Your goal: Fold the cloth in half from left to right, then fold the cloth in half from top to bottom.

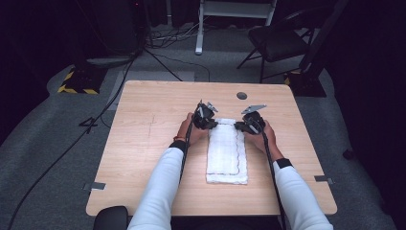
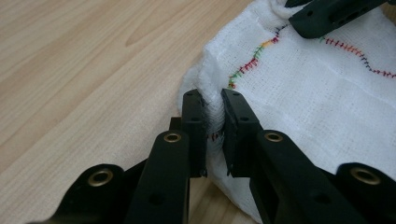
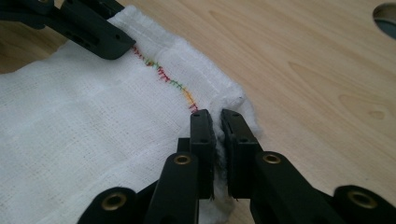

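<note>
Both grippers grip the far end of a folded white cloth (image 1: pixel 227 155) that lies in the middle of the wooden table (image 1: pixel 143 143), its length running from six to twelve o'clock. Left gripper (image 2: pixel 214 109) has its jaws pressed on the corner at eleven o'clock. Right gripper (image 3: pixel 215 122) pinches the corner at one o'clock. A wavy coloured stitch line (image 3: pixel 163 74) runs along the cloth between them.
</note>
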